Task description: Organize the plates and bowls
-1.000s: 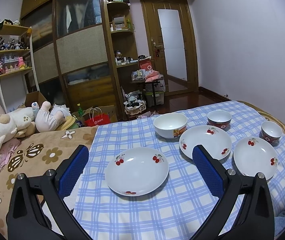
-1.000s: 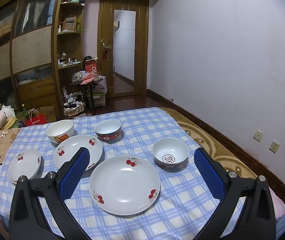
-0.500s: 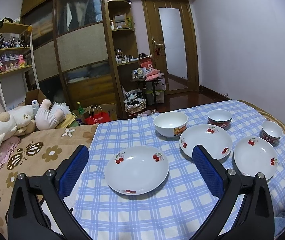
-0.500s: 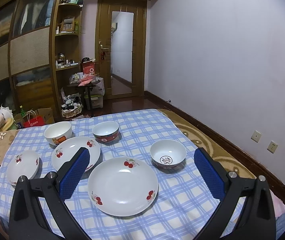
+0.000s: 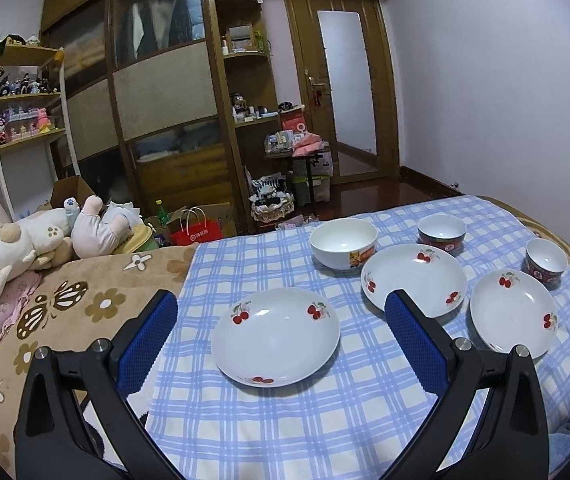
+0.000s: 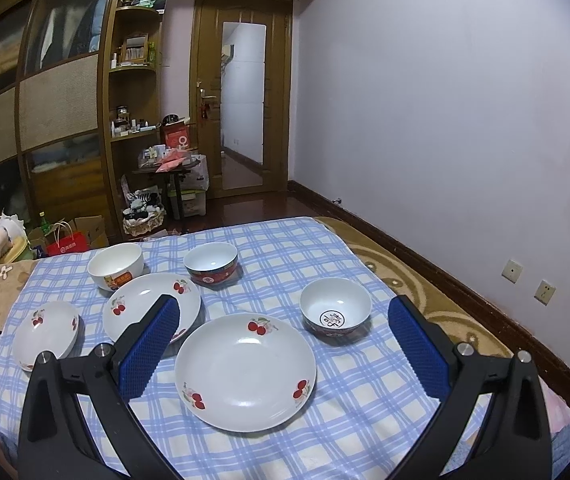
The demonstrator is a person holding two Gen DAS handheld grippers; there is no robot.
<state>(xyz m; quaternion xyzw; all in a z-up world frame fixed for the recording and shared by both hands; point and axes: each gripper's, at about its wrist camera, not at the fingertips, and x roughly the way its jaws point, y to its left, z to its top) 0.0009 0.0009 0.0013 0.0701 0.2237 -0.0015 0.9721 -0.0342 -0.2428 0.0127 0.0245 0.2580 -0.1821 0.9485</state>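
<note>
Three white cherry-print plates lie on a blue checked cloth [image 5: 285, 420]: a left plate [image 5: 275, 336], a middle plate [image 5: 413, 280] and a right plate [image 5: 511, 314]. In the right wrist view they are the left plate [image 6: 45, 332], the middle plate [image 6: 141, 304] and the right plate [image 6: 245, 366]. Behind stand a large white bowl [image 5: 343, 242] and two red-rimmed bowls [image 5: 441, 234] [image 5: 545, 260]. My left gripper [image 5: 281, 316] is open, above and short of the left plate. My right gripper [image 6: 285, 316] is open, above the right plate.
Plush toys [image 5: 25, 244] lie on the brown blanket to the left of the cloth. A wardrobe and shelves [image 5: 165, 100] stand behind, with a cluttered small table [image 5: 297, 152] and a red bag [image 5: 201, 232] on the floor. A wall [image 6: 445, 120] runs along the right.
Both grippers have drifted slightly; the dishes sit a little lower in each view. Nothing was grasped or moved.
</note>
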